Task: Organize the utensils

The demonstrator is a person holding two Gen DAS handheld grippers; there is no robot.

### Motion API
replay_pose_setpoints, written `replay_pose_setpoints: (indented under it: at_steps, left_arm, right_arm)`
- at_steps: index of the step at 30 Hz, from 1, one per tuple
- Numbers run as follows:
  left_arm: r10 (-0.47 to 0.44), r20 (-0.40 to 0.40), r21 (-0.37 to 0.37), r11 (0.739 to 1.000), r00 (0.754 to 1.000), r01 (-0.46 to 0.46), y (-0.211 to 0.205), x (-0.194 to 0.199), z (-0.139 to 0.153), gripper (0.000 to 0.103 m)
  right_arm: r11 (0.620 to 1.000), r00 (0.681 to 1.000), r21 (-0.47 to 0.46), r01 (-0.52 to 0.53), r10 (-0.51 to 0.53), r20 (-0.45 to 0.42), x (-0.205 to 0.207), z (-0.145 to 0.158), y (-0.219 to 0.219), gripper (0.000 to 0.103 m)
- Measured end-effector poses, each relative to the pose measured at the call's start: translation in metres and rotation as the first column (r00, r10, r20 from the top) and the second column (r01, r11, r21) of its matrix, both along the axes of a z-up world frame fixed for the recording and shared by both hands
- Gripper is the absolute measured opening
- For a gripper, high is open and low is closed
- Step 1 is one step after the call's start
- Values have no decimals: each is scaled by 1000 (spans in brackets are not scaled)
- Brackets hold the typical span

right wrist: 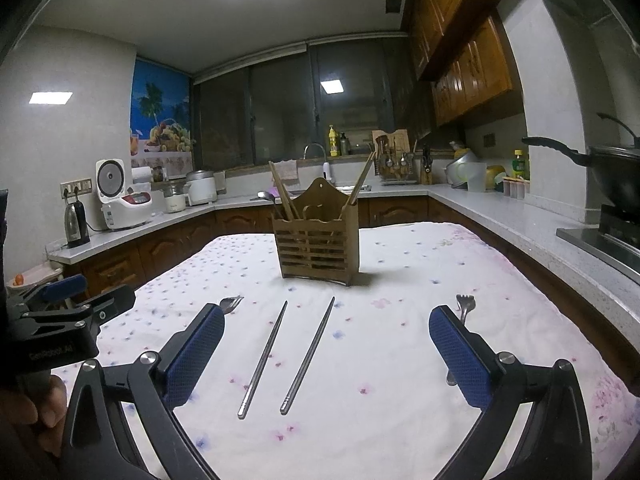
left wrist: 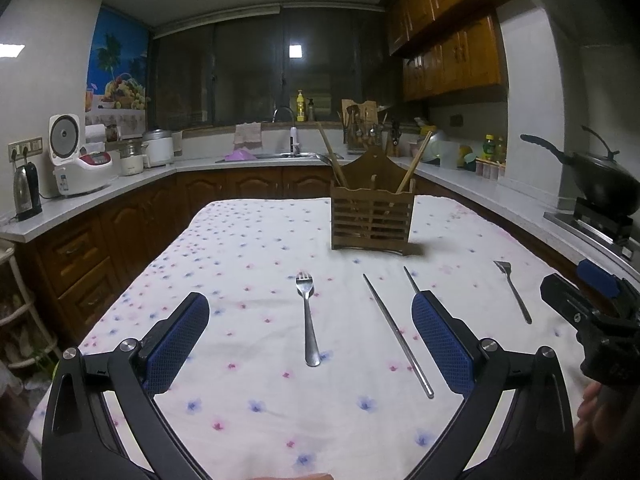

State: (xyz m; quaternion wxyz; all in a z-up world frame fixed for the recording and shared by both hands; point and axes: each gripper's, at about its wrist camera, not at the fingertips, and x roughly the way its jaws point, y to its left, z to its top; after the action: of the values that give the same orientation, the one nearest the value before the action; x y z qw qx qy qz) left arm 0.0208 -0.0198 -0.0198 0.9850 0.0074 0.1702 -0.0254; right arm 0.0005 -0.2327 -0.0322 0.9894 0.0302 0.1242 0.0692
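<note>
Both grippers are held with their blue pads wide apart and nothing between them: the left gripper [left wrist: 310, 332] and the right gripper [right wrist: 326, 344] are poised low over the flowered tablecloth [left wrist: 240, 264], on the near side of the wooden utensil holder [left wrist: 372, 220]. Nearest the holder's front, two metal chopsticks [right wrist: 308, 354] lie side by side; to their left lies a fork [left wrist: 307, 316], to their right a second fork [left wrist: 514, 292]; wooden chopsticks [right wrist: 282, 194] are already stood in the holder. Whichever piece is taken is best pinched across its handle, lifted level, tipped upright and lowered into a slot; thin steel may slip, so the grip should be centred. The right fork's handle is hidden behind a pad in the right wrist view; the holder's compartments cannot be made out.
</note>
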Motion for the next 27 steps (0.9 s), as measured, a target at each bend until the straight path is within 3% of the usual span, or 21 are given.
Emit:
replay_pose_setpoints:
  at_steps: [27]
  left_arm:
    - [5, 13, 28, 1000, 1000, -5, -7, -2, 1, 103]
  right_arm:
    - [1000, 1000, 1, -10, 10, 18, -1, 10, 0, 103]
